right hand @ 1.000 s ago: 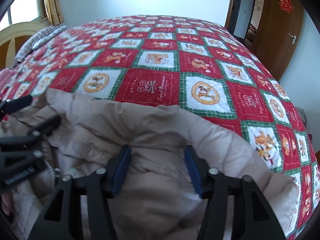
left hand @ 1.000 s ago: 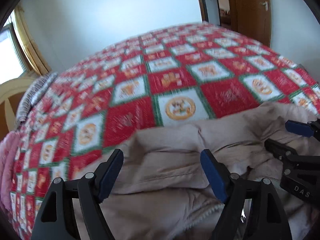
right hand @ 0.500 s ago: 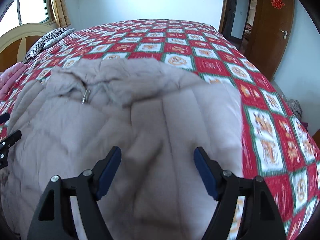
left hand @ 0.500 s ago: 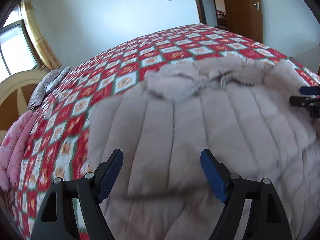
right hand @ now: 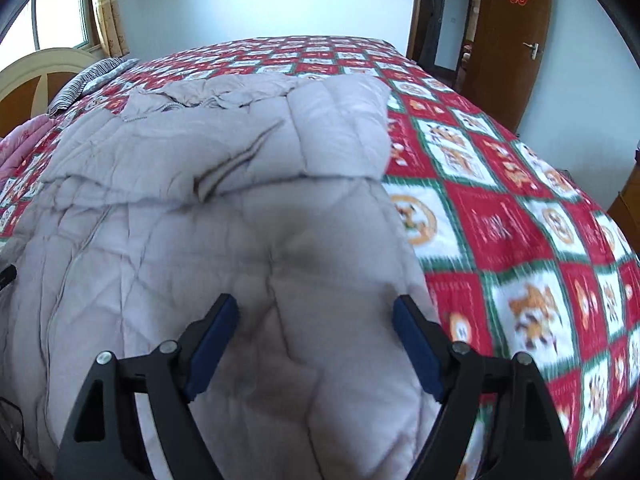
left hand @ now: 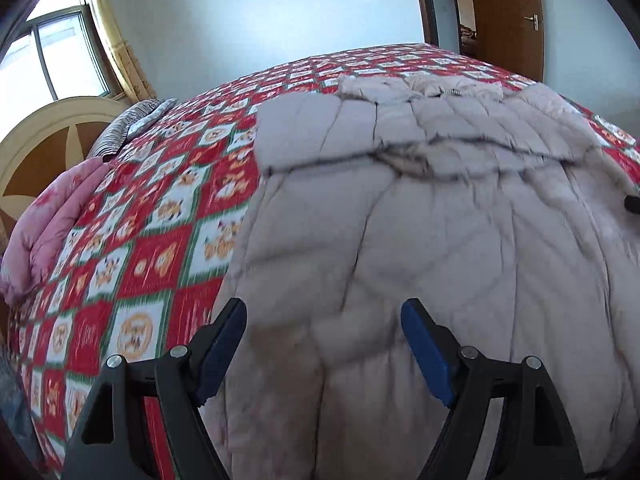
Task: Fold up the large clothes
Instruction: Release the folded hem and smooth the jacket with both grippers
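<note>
A large beige quilted down coat (left hand: 420,216) lies spread on the bed, its far part folded back over the near part, with the hood bunched at the far end. It also shows in the right wrist view (right hand: 224,208). My left gripper (left hand: 324,344) is open and empty, above the coat's near left part. My right gripper (right hand: 316,336) is open and empty, above the coat's near right part. A tip of the other gripper shows at the right edge of the left wrist view (left hand: 632,202).
The bed carries a red, white and green checked quilt (left hand: 160,216). A pink blanket (left hand: 44,232) and striped pillows (left hand: 132,124) lie by the wooden headboard (left hand: 44,136) at left. A brown door (right hand: 508,40) stands at the far right.
Both grippers have let go of the coat and drawn back toward the near edge. The coat, earlier bunched close to the grippers, now lies flat with its far part folded over.
</note>
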Demonstrator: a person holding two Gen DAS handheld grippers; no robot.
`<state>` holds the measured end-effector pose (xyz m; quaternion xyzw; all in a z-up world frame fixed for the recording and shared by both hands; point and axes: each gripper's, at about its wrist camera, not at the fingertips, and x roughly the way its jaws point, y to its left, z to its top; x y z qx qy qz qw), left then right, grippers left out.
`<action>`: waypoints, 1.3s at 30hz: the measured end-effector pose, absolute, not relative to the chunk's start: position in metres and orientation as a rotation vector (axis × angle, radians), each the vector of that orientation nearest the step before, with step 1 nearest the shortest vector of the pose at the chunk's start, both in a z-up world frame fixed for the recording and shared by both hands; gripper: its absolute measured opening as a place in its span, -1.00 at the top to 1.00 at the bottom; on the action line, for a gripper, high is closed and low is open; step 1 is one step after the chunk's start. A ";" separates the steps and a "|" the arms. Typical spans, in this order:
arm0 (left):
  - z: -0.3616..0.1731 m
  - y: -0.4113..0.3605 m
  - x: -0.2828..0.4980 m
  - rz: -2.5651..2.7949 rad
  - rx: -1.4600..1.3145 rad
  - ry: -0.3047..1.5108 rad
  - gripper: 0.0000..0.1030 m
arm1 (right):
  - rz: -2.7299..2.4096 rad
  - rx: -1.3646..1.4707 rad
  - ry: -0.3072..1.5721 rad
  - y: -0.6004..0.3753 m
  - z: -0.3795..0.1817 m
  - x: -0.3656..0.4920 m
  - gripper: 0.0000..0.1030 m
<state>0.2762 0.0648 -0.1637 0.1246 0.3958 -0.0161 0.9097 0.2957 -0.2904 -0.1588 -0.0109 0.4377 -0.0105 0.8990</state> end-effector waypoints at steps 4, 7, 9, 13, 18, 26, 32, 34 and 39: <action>-0.172 0.074 0.242 -0.014 0.248 0.809 -0.56 | -0.042 -0.030 0.902 -0.295 -0.162 0.266 -0.60; -0.172 0.079 0.217 -0.013 0.239 0.794 -0.56 | -0.056 -0.024 0.895 -0.302 -0.163 0.243 -0.60; -0.173 0.081 0.203 -0.021 0.232 0.788 -0.56 | -0.075 -0.017 0.892 -0.308 -0.165 0.227 -0.60; -0.176 0.081 0.179 -0.033 0.234 0.776 -0.56 | -0.075 0.027 0.899 -0.317 -0.169 0.196 -0.60; -0.187 0.080 0.160 -0.023 0.248 0.771 -0.56 | -0.064 0.019 0.900 -0.311 -0.176 0.166 -0.60; -0.188 0.093 0.136 0.003 0.199 0.761 -0.72 | -0.043 0.031 0.910 -0.304 -0.185 0.132 -0.60; -0.182 0.110 0.138 0.011 0.091 0.771 -0.75 | -0.020 0.086 0.916 -0.307 -0.189 0.127 -0.51; -0.190 0.111 0.140 0.003 0.070 0.803 -0.75 | -0.003 0.116 0.919 -0.307 -0.190 0.126 -0.44; -0.196 0.100 0.139 -0.053 0.060 0.811 -0.75 | 0.027 0.137 0.912 -0.304 -0.193 0.124 -0.15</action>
